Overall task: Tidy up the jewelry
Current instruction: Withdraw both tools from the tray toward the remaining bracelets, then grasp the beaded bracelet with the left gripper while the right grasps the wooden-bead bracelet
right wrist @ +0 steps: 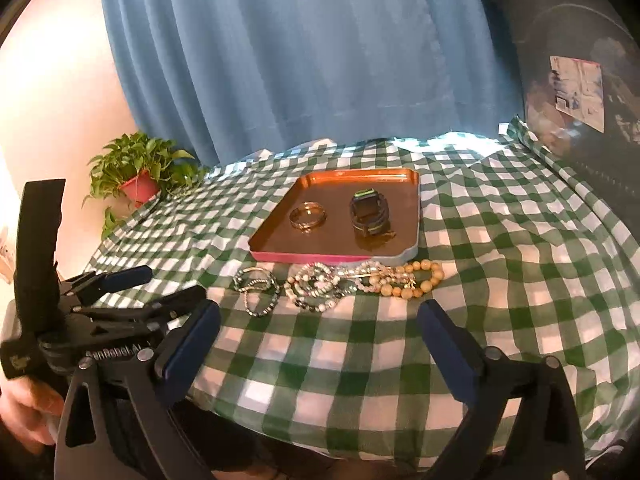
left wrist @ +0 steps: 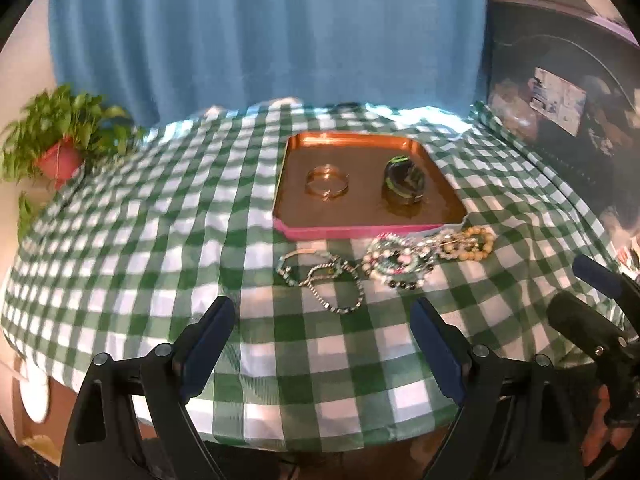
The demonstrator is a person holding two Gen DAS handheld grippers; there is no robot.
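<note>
A copper tray with a pink rim (left wrist: 320, 233) (right wrist: 304, 257) sits on the green checked cloth. In it lie gold bangles (left wrist: 327, 187) (right wrist: 307, 216) and a dark watch with green trim (left wrist: 404, 180) (right wrist: 369, 210). In front of the tray lie a dark bead bracelet (left wrist: 334, 280) (right wrist: 258, 286), a heap of mixed bead bracelets (left wrist: 396, 264) (right wrist: 320, 286) and a tan bead bracelet (left wrist: 468, 243) (right wrist: 416, 278). My left gripper (left wrist: 324, 344) is open and empty, short of the bracelets. My right gripper (right wrist: 320, 340) is open and empty, also near the front edge.
A potted plant in a red pot (left wrist: 60, 152) (right wrist: 138, 178) stands at the table's far left. A blue curtain (left wrist: 272, 32) hangs behind. A dark rounded object (right wrist: 580, 100) stands at the right. The left gripper (right wrist: 120, 280) shows at the left of the right wrist view.
</note>
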